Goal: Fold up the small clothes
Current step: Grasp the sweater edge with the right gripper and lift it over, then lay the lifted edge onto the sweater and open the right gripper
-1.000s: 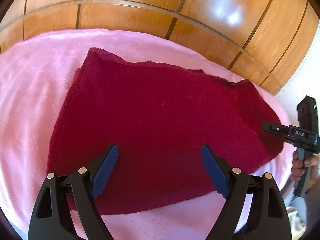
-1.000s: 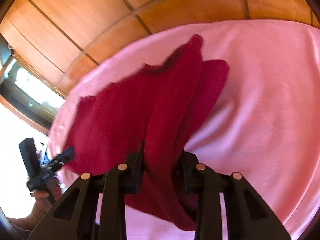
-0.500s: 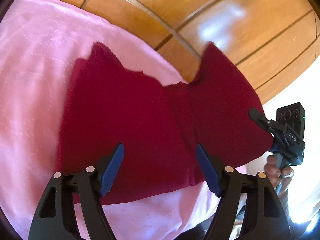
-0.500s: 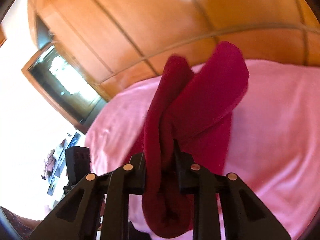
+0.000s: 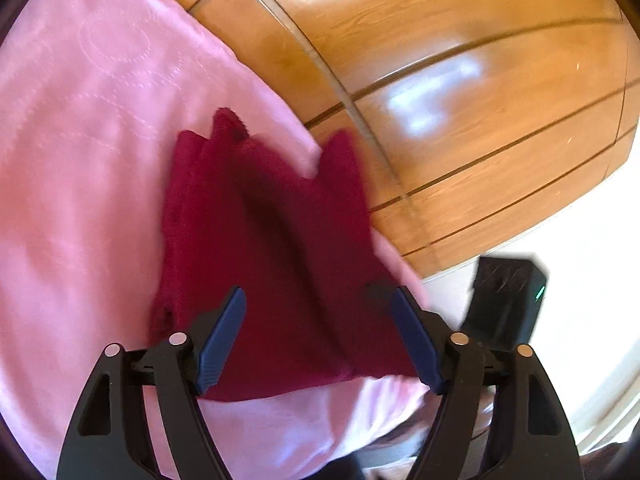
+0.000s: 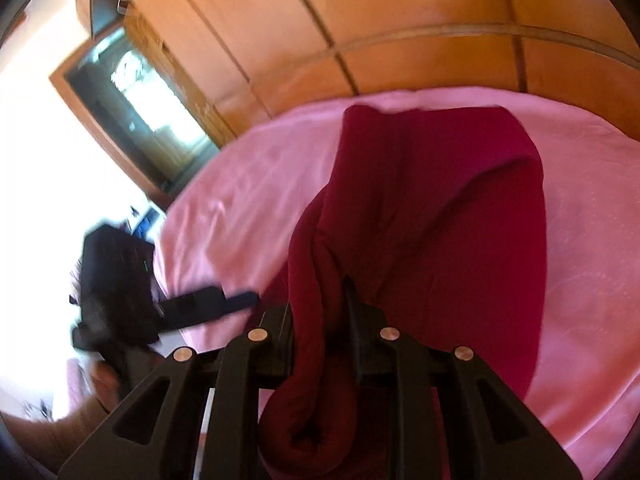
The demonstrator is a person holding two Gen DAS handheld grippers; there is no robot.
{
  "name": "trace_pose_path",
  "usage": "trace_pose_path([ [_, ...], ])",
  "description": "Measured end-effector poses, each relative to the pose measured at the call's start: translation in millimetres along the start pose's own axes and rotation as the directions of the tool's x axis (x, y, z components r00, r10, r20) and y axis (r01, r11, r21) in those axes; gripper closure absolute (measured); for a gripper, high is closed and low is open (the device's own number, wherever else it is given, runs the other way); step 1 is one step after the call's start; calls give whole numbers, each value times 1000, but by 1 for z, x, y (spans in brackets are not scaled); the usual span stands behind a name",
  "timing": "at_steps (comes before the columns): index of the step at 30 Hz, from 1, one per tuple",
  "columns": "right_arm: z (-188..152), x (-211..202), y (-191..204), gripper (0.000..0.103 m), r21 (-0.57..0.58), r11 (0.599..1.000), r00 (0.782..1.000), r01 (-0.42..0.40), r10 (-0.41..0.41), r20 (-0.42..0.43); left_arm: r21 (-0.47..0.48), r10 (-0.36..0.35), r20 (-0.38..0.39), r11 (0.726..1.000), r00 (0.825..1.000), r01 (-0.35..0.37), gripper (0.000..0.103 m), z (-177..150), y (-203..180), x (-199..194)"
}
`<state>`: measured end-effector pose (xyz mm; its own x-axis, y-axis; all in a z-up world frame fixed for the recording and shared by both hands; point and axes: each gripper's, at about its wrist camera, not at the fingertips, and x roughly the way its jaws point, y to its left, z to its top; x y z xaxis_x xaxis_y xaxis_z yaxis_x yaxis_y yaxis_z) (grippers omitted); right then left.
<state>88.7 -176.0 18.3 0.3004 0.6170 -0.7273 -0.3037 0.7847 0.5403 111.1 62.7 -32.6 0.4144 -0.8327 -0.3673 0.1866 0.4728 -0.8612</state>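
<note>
dark red cloth (image 6: 432,216) bunched in right fingers (image 6: 360,320); left fingers (image 5: 224,336) spreading, empty.

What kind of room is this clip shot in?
Most likely a bedroom at home. The dark red garment lies on a quilted pink bedspread, glossy wooden panelling like wardrobe doors stands behind it, and a wood-framed mirror or window shows to one side.

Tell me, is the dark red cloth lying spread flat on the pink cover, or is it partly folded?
Partly folded: the right gripper pinches one bunched edge of the red cloth, lifting it over the part on the pink cover.
</note>
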Motion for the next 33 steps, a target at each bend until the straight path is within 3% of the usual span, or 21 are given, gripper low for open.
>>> trace_pose_path([
  [4,-14,10,7,84,-61,997,999,47,-47,-8,-50,-72,-24,996,997,71,16,13,-1,16],
  [10,-34,10,30,80,-251,954,986,165,-158,48,-81,-35,-131,996,991,25,14,25,-6,65],
  [13,-45,8,38,65,-335,926,985,174,-162,62,-44,19,-204,999,979,-29,14,30,-15,85],
  [15,-51,6,42,52,-355,926,991,128,-112,67,-3,80,-229,997,970,-83,16,29,-20,93],
  [19,-59,-11,38,41,-333,940,995,75,-50,83,114,207,-267,977,941,-183,62,22,-26,100],
  [22,-70,-35,25,34,-292,956,996,37,-11,92,130,230,-268,971,935,-202,63,22,-26,98],
  [26,-86,-68,-10,34,-179,984,995,18,-1,97,160,262,-252,961,932,-227,78,25,-32,91],
  [33,-105,-93,-55,33,-20,997,992,80,-78,99,350,278,-165,914,946,-208,86,42,-81,61],
])
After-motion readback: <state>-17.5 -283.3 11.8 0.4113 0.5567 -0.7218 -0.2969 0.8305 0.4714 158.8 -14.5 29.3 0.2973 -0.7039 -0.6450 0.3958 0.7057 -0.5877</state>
